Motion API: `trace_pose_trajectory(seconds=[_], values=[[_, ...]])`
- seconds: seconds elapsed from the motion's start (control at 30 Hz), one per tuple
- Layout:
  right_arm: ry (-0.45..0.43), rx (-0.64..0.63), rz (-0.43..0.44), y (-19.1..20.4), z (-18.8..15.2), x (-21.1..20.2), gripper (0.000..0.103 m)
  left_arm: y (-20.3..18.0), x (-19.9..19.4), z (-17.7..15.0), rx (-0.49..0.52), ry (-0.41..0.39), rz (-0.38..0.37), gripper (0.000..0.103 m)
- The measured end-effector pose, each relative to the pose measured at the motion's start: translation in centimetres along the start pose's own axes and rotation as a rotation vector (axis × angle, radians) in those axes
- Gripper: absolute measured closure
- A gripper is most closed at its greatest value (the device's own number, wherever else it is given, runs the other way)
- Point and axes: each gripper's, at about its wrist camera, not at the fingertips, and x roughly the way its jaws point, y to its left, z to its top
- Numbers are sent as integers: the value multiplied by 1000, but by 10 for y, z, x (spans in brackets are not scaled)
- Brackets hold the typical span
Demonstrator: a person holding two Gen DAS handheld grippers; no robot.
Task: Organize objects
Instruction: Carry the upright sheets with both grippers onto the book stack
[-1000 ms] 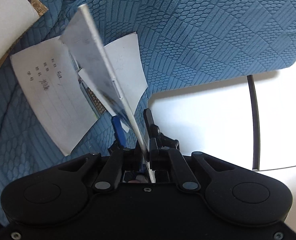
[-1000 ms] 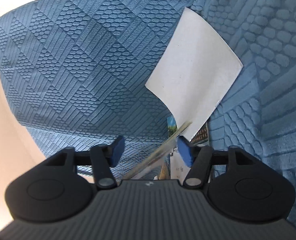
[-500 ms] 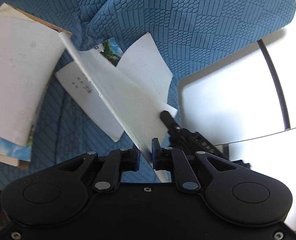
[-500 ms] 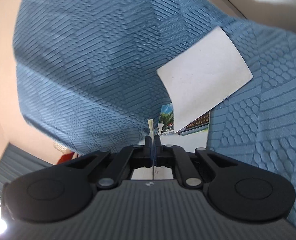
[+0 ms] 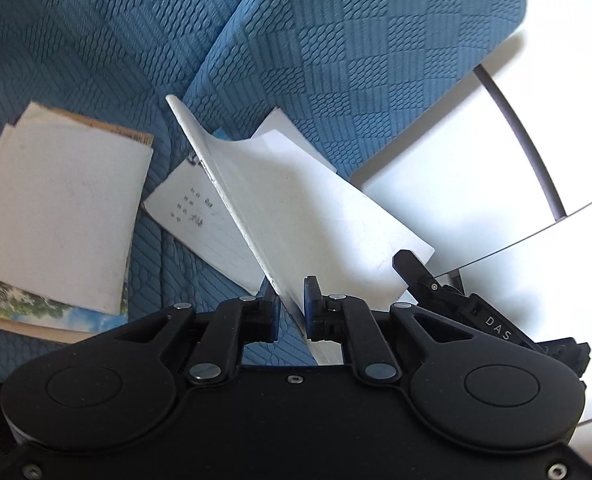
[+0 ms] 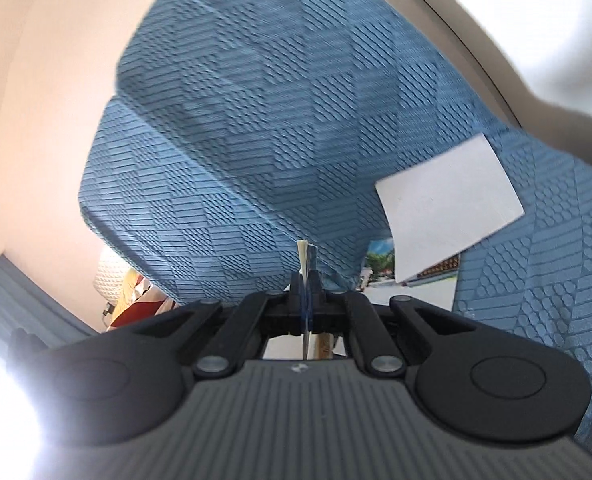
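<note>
My left gripper (image 5: 289, 300) holds a stiff white card (image 5: 296, 208) up over the blue sofa seat (image 5: 336, 60). The card slants between its blue pads (image 5: 311, 300), which stand slightly apart. The black fingers (image 5: 412, 264) of my right gripper grip the same card's lower right corner. In the right wrist view my right gripper (image 6: 304, 280) is shut on that card (image 6: 303, 256), seen edge-on. A lined note (image 5: 199, 216) with writing and another white sheet (image 5: 291, 140) lie on the seat under the card.
A pile of white paper on a photo print (image 5: 55, 216) lies at the left of the seat. A white card (image 6: 448, 208) rests on a photo print (image 6: 380, 264) on the sofa. White floor tiles (image 5: 456, 160) lie beside it, and a peach wall (image 6: 35, 80) behind.
The right jaws went from open to shut on the card's edge. My left gripper rose and rolled with the card, bringing the paper pile at the left into view.
</note>
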Motion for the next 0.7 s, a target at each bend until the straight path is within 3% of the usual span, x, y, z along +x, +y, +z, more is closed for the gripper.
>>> trace_pose_trajectory(seconds=[0.03,0.27,0.7], values=[[-7,-9,-1,6,-1,-2,99,-2,-6,1,14,-9,2,92],[-46,-65,-23,45,-16,-10,99,-6,-44,6,108,-68,3,92],[-68,-134,2,106,-45,14,99,27,-103,30,184,-217,34,92]])
